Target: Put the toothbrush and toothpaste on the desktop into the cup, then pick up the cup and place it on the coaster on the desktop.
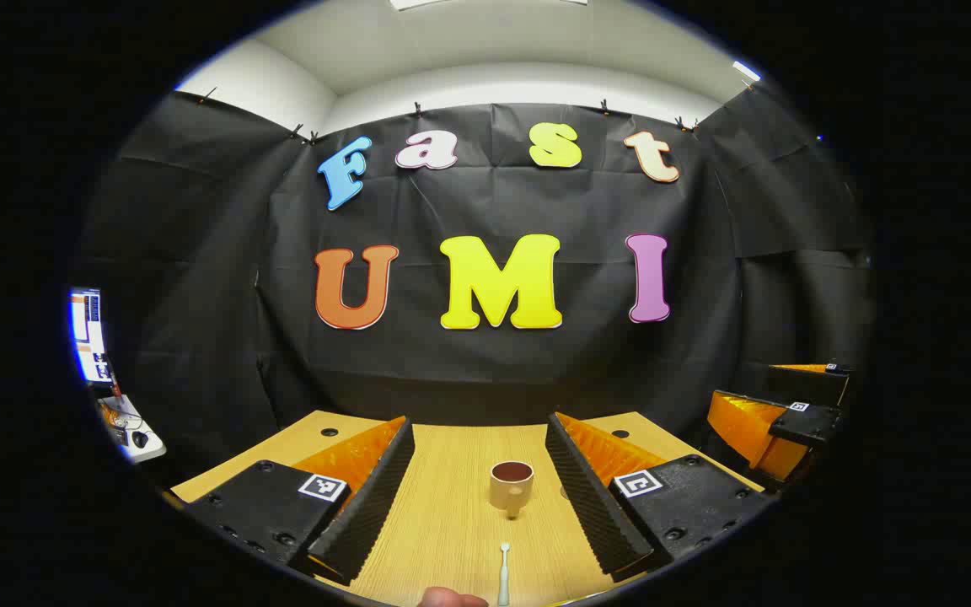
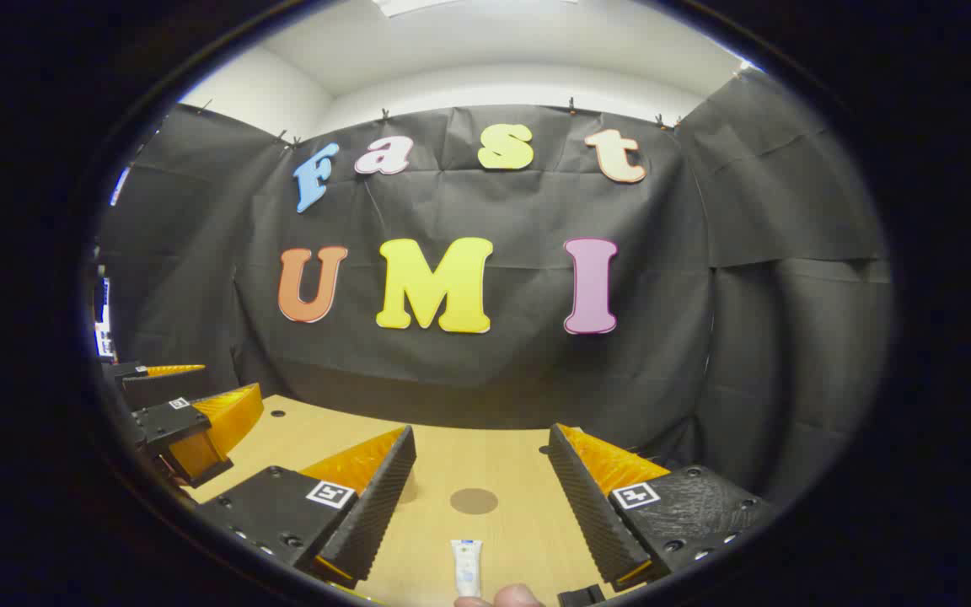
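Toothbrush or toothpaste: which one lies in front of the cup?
The toothbrush. In the left gripper view it lies on the desk just before the cup. The toothpaste lies before the round coaster instead.

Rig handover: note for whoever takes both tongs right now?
Left tongs: open, holding nothing, above the desktop.
Right tongs: open, holding nothing.
Cup: upright on the desktop, ahead between the left tongs' fingers, looks empty.
Toothbrush: lying on the desktop, nearer than the cup.
Toothpaste: lying on the desktop in front of the right tongs.
Coaster: bare, beyond the toothpaste.
Done: nothing.
Left: toothbrush and toothpaste into the cup, then the cup onto the coaster.
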Motion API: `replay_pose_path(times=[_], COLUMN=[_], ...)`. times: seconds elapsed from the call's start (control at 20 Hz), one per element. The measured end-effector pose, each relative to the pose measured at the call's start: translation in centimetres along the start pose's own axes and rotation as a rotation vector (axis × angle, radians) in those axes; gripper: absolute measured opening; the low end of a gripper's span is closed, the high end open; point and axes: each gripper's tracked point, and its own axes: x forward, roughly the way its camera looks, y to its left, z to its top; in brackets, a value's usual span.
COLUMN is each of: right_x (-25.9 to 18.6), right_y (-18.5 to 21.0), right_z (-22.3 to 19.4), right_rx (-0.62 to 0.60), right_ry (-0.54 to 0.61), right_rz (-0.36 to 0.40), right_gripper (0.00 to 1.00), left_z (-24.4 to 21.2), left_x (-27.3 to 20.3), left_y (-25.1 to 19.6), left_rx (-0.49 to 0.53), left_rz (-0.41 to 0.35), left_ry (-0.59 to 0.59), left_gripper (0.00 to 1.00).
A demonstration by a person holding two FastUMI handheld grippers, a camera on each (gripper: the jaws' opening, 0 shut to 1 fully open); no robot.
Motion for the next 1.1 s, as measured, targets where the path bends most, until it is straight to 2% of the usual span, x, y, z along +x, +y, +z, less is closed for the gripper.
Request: replay_pose_path(times=[0.05, 0.1, 0.2, 0.8, 1.05, 1.1], right_x=[0.02, -0.03, -0.02, -0.12, -0.46, -0.52], right_y=[-0.07, -0.04, -0.08, 0.23, 0.26, 0.2], right_z=[-0.17, -0.11, 0.09, 0.37, 0.18, 0.07], right_rx=[0.0, 0.001, 0.002, -0.005, -0.004, -0.005], right_ry=[-0.001, -0.001, -0.006, -0.017, -0.011, -0.008], right_rz=[-0.001, -0.001, -0.005, -0.01, -0.01, -0.011], right_gripper=[0.95, 0.98, 0.95, 0.97, 0.92, 0.95], left_z=[0.03, 0.07, 0.13, 0.34, -0.02, -0.25], left_x=[0.04, 0.09, 0.2, 0.33, 0.36, 0.34], left_y=[-0.03, -0.03, 0.0, -0.01, -0.09, -0.12], left_rx=[-0.001, -0.001, -0.002, 0.008, 0.004, 0.002], left_rz=[0.003, 0.005, 0.008, 0.015, 0.013, 0.011], left_ry=[0.0, 0.0, -0.005, -0.015, 0.0, 0.007], left_gripper=[0.99, 0.99, 0.99, 0.99, 0.99, 0.99])
